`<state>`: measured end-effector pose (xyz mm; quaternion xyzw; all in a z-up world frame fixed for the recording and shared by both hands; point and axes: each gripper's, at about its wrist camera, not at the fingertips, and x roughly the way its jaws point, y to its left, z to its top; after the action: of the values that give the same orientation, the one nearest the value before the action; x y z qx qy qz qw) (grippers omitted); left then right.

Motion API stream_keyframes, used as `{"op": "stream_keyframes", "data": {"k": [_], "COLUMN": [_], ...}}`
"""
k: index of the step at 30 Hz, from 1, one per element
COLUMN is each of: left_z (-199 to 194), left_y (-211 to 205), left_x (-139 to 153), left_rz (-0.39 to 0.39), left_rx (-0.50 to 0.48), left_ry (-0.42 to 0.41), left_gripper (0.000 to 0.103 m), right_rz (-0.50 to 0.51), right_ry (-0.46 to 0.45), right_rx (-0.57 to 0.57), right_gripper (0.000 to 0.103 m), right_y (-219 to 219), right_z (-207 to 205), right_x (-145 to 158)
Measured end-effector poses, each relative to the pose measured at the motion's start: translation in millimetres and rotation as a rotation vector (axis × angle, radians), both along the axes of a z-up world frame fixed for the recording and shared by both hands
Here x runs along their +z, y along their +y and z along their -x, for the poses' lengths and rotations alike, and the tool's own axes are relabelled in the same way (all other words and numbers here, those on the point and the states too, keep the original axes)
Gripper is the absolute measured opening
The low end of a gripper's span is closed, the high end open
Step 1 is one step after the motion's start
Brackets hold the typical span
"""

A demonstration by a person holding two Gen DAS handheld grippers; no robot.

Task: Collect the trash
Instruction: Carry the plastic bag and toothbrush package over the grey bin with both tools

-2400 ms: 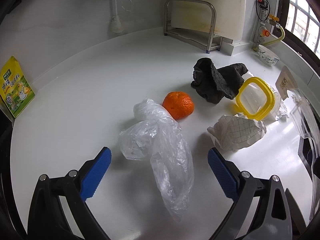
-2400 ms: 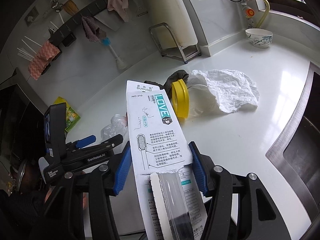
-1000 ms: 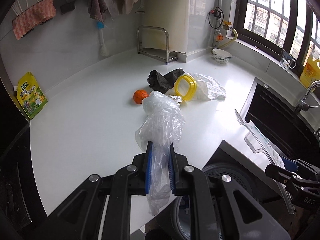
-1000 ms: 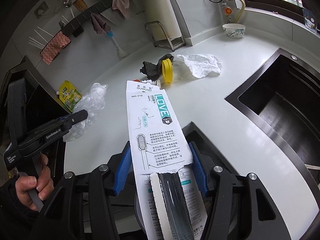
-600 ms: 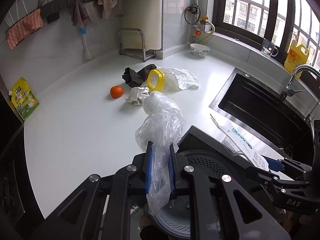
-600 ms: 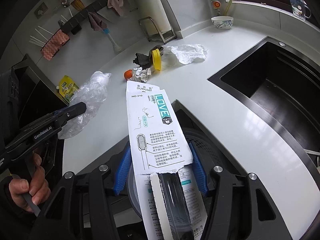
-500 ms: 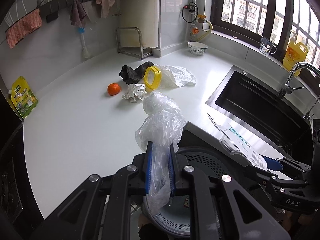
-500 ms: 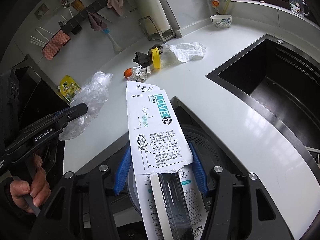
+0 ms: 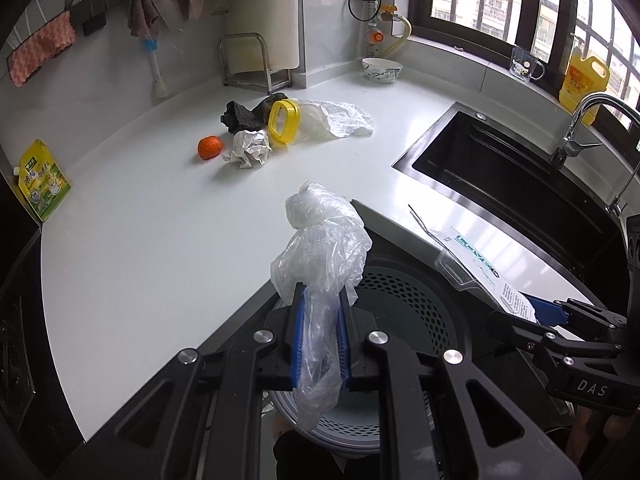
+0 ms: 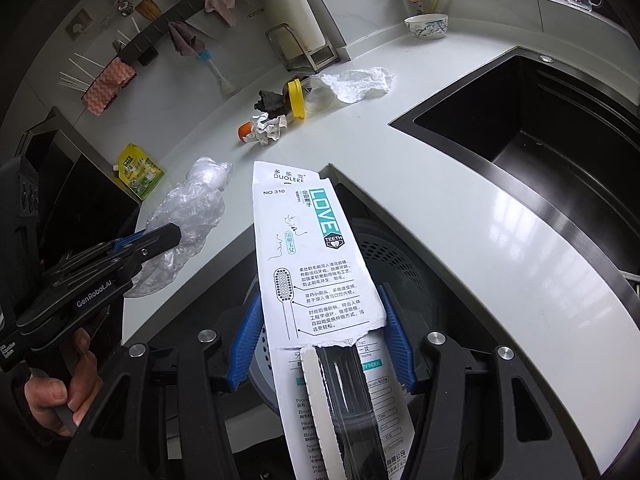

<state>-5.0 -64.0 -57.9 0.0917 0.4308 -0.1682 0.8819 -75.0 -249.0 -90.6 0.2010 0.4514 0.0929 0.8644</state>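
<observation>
My left gripper (image 9: 321, 304) is shut on a clear plastic bag (image 9: 322, 248) and holds it over a grey perforated bin (image 9: 404, 304) below the counter edge. My right gripper (image 10: 320, 324) is shut on a white toothbrush package (image 10: 308, 248), also over the bin (image 10: 384, 248). The package (image 9: 476, 264) and right gripper (image 9: 548, 312) show at the right of the left wrist view. The bag (image 10: 188, 216) and left gripper (image 10: 160, 240) show at the left of the right wrist view. A crumpled paper ball (image 9: 250, 146) and a white crumpled bag (image 9: 344, 118) lie on the counter.
On the white counter (image 9: 160, 220) lie an orange (image 9: 210, 147), a dark cloth (image 9: 244, 114) and a yellow-lidded container (image 9: 284, 122). A black sink (image 9: 500, 176) with a tap (image 9: 580, 128) is at the right. A green pouch (image 9: 40, 180), a bowl (image 9: 382, 70) and a metal rack (image 9: 252, 64) stand along the wall.
Both grippers have drawn a little further back from the counter, keeping their loads over the bin. The counter items look farther away.
</observation>
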Motion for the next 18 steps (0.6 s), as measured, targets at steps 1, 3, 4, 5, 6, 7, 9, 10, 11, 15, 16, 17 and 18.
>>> {"op": "stream_keyframes", "data": {"k": [1,3,4,5,6,7,9,10,11,15,16,17,18], "left_z": [1.7,4.7,6.1,7.1,7.8,8.6,11.3,12.3,13.5,16.2,16.2,16.5,16.7], "left_y": [-0.7,-1.7,-2.3,-2.7,-3.1,-3.8,-4.2,-4.4,-4.4,-3.1,-2.8,-2.7,-2.7], "left_x": [-2.2,-7.2,-9.9,-12.7,-15.2,-17.7,-23.4,-26.5,-30.0,-45.9,-49.7,-53.6,-57.5], "left_rz": [0.001,0.001,0.0,-0.001,-0.002,-0.004,-0.01,-0.014,-0.017,-0.026,-0.028,-0.029,-0.03], "left_rx": [-0.002,-0.003,-0.002,-0.002,-0.002,-0.004,-0.007,-0.008,-0.009,-0.007,-0.007,-0.009,-0.01], "left_ry": [0.004,0.013,0.019,0.026,0.032,0.037,0.047,0.053,0.06,0.096,0.105,0.114,0.122], "left_gripper": [0.015,0.015,0.015,0.015,0.015,0.015,0.015,0.015,0.015,0.015,0.015,0.015,0.015], "right_rz": [0.001,0.005,0.006,0.006,0.008,0.007,0.007,0.008,0.008,0.018,0.022,0.027,0.032], "right_ry": [0.006,0.016,0.02,0.023,0.026,0.029,0.04,0.048,0.058,0.092,0.099,0.108,0.118], "right_rx": [0.001,0.004,0.007,0.009,0.011,0.012,0.011,0.009,0.009,0.017,0.019,0.021,0.024], "right_gripper": [0.054,0.054,0.054,0.054,0.054,0.054,0.054,0.054,0.054,0.054,0.054,0.054,0.054], "right_y": [-0.3,0.4,0.4,0.4,0.4,0.5,0.1,0.1,0.1,3.5,5.0,7.0,9.4], "right_z": [1.1,3.0,3.8,4.9,6.0,6.7,7.4,7.6,7.5,6.4,5.4,3.9,2.1], "right_x": [-1.9,-5.0,-6.5,-7.9,-9.3,-10.9,-15.0,-17.9,-21.3,-32.8,-35.4,-38.4,-41.5]}}
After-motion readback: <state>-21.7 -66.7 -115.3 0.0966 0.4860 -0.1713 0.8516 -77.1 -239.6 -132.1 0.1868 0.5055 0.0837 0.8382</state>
